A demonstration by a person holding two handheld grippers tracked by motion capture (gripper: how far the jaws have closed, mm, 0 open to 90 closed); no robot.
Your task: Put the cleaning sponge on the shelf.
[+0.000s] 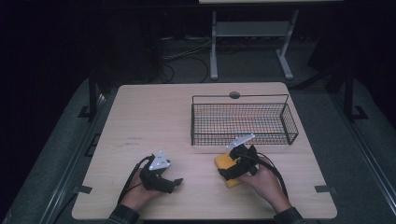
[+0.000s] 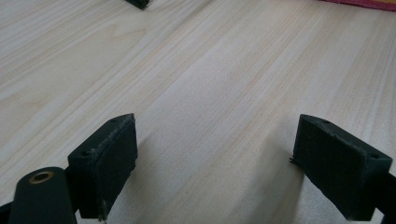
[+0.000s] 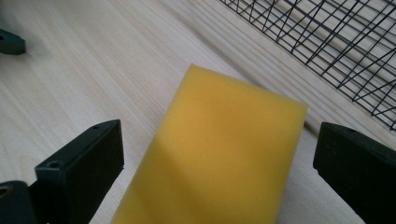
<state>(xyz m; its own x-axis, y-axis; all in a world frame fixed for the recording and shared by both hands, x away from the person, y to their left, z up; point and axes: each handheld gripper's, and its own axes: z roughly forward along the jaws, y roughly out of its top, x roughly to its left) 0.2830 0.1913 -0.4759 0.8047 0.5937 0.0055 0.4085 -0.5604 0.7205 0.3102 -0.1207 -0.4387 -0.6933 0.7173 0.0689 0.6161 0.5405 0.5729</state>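
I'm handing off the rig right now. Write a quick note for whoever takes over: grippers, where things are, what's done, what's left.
Left gripper: open, low over bare table, holding nothing.
Right gripper: open, jaws either side of the yellow sponge, not closed on it.
Sponge lies flat on the table, just in front of the wire basket, which looks empty.
Done: right gripper lined up on the sponge.
Left: close, lift; the basket is probably where it goes.

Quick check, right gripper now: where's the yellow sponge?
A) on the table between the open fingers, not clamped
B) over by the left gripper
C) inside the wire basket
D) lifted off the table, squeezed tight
A: in the right gripper view the sponge lies flat on the table with a gap to each of the fingers, and the basket sits beyond it, while the right gripper hovers over the sponge in the high view.
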